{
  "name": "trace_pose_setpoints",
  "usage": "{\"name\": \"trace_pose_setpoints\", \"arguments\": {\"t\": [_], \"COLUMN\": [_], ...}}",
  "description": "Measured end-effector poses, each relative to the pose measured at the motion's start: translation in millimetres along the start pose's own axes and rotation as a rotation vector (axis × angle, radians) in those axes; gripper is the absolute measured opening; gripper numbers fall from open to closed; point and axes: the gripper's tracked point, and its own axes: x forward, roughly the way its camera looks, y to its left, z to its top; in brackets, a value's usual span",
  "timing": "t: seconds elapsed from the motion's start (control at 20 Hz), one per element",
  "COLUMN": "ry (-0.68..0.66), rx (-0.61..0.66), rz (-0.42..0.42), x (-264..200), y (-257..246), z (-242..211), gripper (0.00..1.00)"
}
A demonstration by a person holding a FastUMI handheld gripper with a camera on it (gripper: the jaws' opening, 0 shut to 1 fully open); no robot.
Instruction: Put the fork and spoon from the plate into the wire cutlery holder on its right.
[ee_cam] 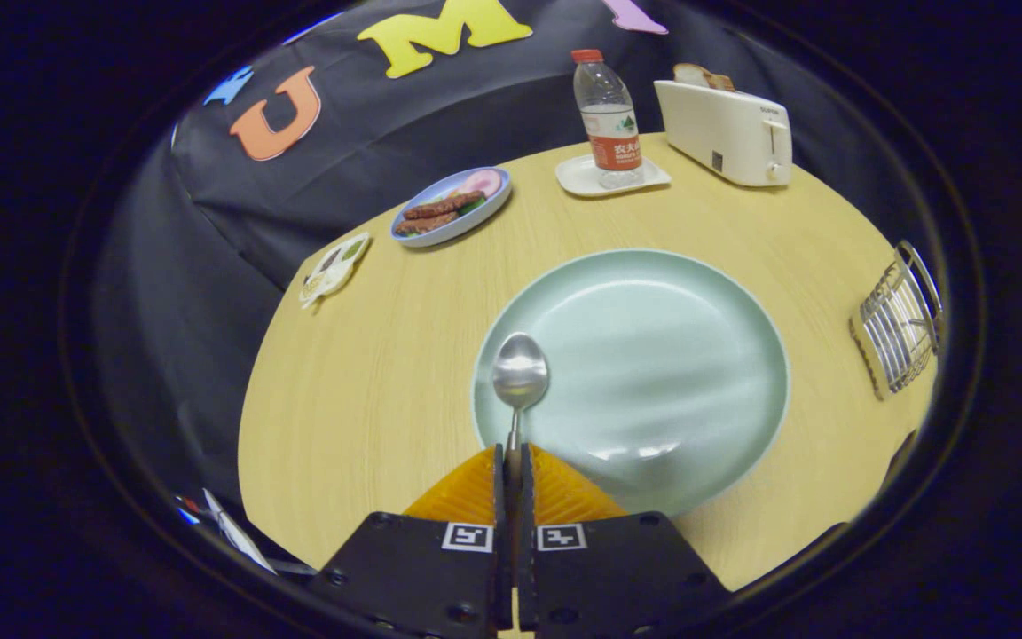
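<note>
Surface: pale wood-grain round tabletop (pixel 369 399) in a booth with black cloth walls.
Gripper: hand-held two-finger gripper (pixel 514 457), its fingers pinched together on the thin handle of the spoon, with no visible gap beyond the handle.
Spoon: polished silver metal spoon (pixel 520 373), held at the handle end, bowl facing up and pointing ahead of the fingers, over the near left rim of the plate; whether it touches the plate I cannot tell.
Spoon's look: smooth, mirror-bright oval bowl catching the light, narrow straight neck; likely slippery in a pinch.
Plate: large round pale green ceramic plate (pixel 653 373), just ahead of the fingers, bare apart from the spoon at its rim.
Fork: no fork lies on the plate.
Holder: wire cutlery holder of bright metal bars on a tan base (pixel 897 328), well to the right of the plate, near the table's edge.
Step in hand: judged to be carrying the spoon to the holder.
How to do it well: keep the pinch firm, lift clear of the plate's rim, swing right, tip the spoon upright above the holder's opening, lower it inside before releasing.
Risk: the long spoon may pivot in the pinch.
Farther off: oval blue dish of food (pixel 451 206), clear plastic water bottle with red cap (pixel 607 115) on a small white tray (pixel 577 177), white toaster holding bread (pixel 724 129).
</note>
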Motion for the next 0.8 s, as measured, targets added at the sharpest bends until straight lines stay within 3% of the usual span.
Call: {"name": "trace_pose_setpoints", "arguments": {"t": [0.8], "ry": [-0.04], "rx": [-0.098], "rz": [-0.023], "x": [-50.6], "y": [-27.6], "z": [26.7], "gripper": [0.0]}}
